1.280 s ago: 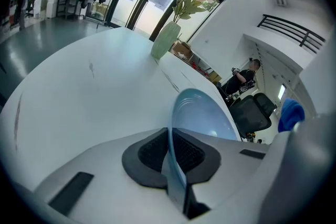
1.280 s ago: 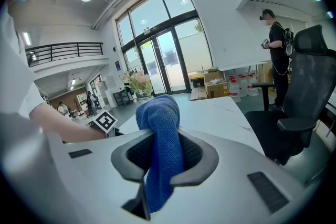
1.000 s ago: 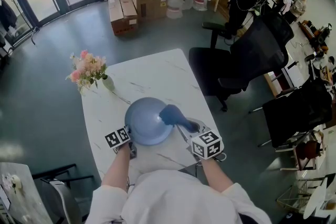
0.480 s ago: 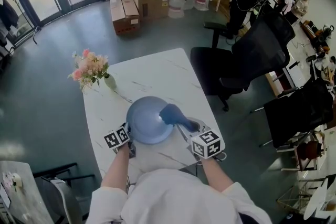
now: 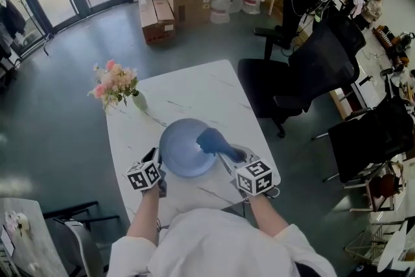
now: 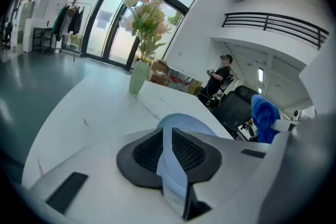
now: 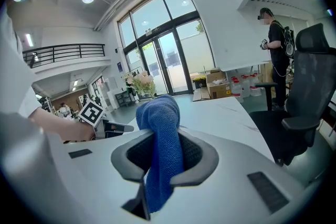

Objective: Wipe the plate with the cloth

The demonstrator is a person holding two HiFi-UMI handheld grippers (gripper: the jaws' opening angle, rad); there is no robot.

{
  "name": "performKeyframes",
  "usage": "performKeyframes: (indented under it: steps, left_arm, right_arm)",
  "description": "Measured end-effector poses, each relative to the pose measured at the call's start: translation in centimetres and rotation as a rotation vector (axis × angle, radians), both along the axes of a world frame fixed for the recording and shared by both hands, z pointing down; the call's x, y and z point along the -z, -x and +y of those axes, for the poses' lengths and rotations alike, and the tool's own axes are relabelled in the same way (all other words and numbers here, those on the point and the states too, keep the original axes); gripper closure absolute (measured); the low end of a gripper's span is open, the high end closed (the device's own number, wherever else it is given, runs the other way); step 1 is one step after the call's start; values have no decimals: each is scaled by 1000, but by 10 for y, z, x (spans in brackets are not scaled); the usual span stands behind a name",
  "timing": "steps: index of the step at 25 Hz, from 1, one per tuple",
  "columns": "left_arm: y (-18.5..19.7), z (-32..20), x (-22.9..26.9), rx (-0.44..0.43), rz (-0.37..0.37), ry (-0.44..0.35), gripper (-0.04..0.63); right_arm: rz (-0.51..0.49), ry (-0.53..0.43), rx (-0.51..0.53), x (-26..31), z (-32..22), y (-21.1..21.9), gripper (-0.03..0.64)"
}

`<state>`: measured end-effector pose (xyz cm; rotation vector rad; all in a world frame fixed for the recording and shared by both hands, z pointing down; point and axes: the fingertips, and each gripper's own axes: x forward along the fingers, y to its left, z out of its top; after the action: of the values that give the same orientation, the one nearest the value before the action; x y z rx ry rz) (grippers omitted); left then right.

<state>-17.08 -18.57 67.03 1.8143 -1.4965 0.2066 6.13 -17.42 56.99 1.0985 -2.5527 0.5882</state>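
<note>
One plate [image 5: 183,151], pale blue and round, so no long axis to speak of, is over the near part of the white table [image 5: 194,91]. Its near-left rim is pinched by the left gripper [image 5: 157,162], whose own view shows the plate [image 6: 171,162] edge-on with both pads pressed on it. The blue cloth [image 5: 211,139] is clamped in the right gripper [image 5: 227,154], a wad bulging past the jaw tips and a tail hanging behind them [image 7: 160,149]. The wad is at the plate's right rim, so the plate face lies left and slightly forward of the right gripper, and that gripper is the one placed to wipe. My guess is the stroke runs leftward across the dish, toward the left gripper. Cannot tell whether the cloth touches the plate or hovers just over it, or whether the plate is lifted or resting on the table. A flower vase [image 5: 115,84] stands well beyond the left gripper.
</note>
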Motion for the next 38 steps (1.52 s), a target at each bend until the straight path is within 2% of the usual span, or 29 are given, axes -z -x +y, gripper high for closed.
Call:
performKeyframes:
  steps: [9,13,17,25,38]
  left_arm:
    - [-20,0,74,-125,-53,-238,551]
    - [-27,8,102,-178,-69,-304,551]
    - [-35,17,124,-209,-40,-346,551]
    - [-50,38,150,-257,-75,-425,552]
    - [-45,60,143,-251,-103,-422,552]
  right_arm:
    - [-9,-3,8,2,4,8,525]
    - [-9,-6,9,3,8,10,525]
    - [-6,-14,7,5,11,11,525]
    - [-8,-14,4,6,18,10,525]
    - [-12,-25,-18,2,34,16,525]
